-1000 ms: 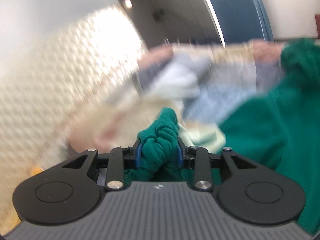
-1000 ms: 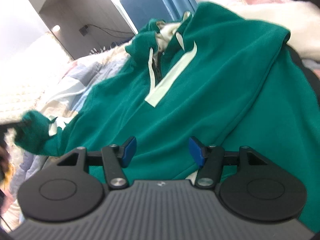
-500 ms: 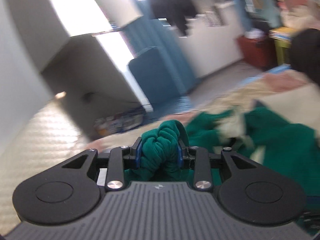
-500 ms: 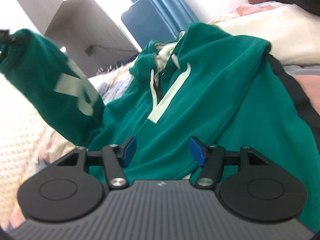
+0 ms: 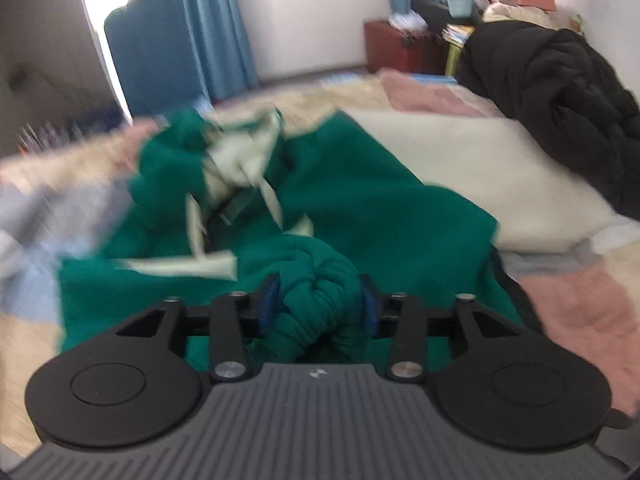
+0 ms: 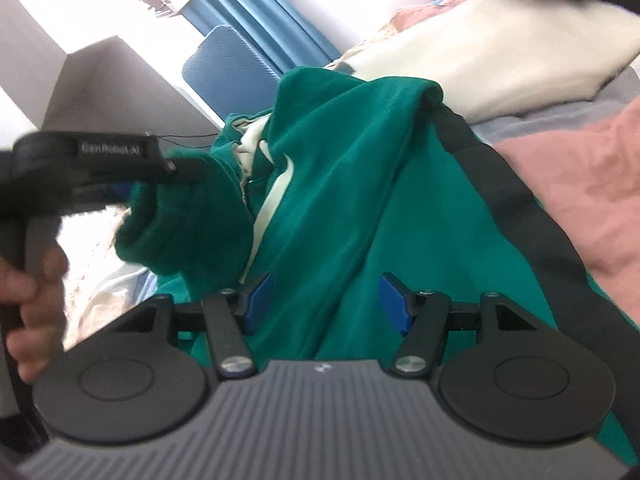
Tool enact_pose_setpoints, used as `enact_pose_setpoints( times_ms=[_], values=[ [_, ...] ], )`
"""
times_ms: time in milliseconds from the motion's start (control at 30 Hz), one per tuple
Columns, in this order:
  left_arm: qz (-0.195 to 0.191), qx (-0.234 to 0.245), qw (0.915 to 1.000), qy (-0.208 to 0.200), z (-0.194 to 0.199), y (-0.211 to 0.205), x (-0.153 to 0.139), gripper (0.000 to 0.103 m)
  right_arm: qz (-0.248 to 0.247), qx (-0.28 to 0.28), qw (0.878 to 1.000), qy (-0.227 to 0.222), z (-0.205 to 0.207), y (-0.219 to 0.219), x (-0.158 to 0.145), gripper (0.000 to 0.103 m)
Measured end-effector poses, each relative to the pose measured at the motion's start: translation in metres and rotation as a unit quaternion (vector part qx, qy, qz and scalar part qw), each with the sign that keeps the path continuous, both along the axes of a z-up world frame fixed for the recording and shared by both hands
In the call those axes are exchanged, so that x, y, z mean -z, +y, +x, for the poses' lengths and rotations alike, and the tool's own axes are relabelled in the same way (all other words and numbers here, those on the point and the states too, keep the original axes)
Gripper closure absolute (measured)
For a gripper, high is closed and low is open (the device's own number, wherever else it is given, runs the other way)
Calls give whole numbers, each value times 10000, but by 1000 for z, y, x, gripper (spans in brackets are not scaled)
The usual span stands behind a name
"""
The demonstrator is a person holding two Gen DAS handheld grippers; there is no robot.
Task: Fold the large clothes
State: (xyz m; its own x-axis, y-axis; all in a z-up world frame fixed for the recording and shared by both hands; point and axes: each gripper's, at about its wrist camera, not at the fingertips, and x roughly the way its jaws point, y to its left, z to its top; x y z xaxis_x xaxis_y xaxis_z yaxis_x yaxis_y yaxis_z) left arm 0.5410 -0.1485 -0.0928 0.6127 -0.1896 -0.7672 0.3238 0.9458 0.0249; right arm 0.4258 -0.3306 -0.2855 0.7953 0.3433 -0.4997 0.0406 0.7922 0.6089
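A green fleece hoodie (image 5: 400, 208) with cream trim lies spread on the bed, hood towards the far end. Its bunched sleeve (image 5: 320, 280) sits between the blue pads of my left gripper (image 5: 319, 310), whose jaws are opening and no longer squeeze it. In the right wrist view the left gripper (image 6: 176, 168) hovers over the hoodie's (image 6: 360, 184) chest at the left, held by a hand (image 6: 36, 300), and the sleeve (image 6: 188, 216) droops beneath it. My right gripper (image 6: 327, 300) stands open above the hoodie's lower body with nothing between its fingers.
A white cushion (image 5: 460, 168) and a black padded coat (image 5: 560, 100) lie beyond the hoodie on the right. Pink bedding (image 5: 580, 312) covers the near right. A blue chair (image 5: 152, 52), blue curtains and a red-brown cabinet (image 5: 400, 48) stand past the bed.
My left gripper swung the sleeve from the bed's left side over onto the hoodie's chest, tipped downward, and its jaws widened. The right gripper rolled and shifted slightly.
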Motion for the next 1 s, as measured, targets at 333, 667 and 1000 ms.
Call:
enact_pose_setpoints(
  times_ms=[333,667,1000],
  values=[
    [-1530,-419,9873,-101,-30,100,12,18,-147,249,9993,-251,-7,-8,-14,40],
    [-2400,-3069,9209,83,-16,259,108,19,-66,-149,9993,-329,15,14,-7,40],
    [-2786,-3800,8820,-32,17,287,140,65,-15,-233,9994,-246,47,22,14,27]
  ],
)
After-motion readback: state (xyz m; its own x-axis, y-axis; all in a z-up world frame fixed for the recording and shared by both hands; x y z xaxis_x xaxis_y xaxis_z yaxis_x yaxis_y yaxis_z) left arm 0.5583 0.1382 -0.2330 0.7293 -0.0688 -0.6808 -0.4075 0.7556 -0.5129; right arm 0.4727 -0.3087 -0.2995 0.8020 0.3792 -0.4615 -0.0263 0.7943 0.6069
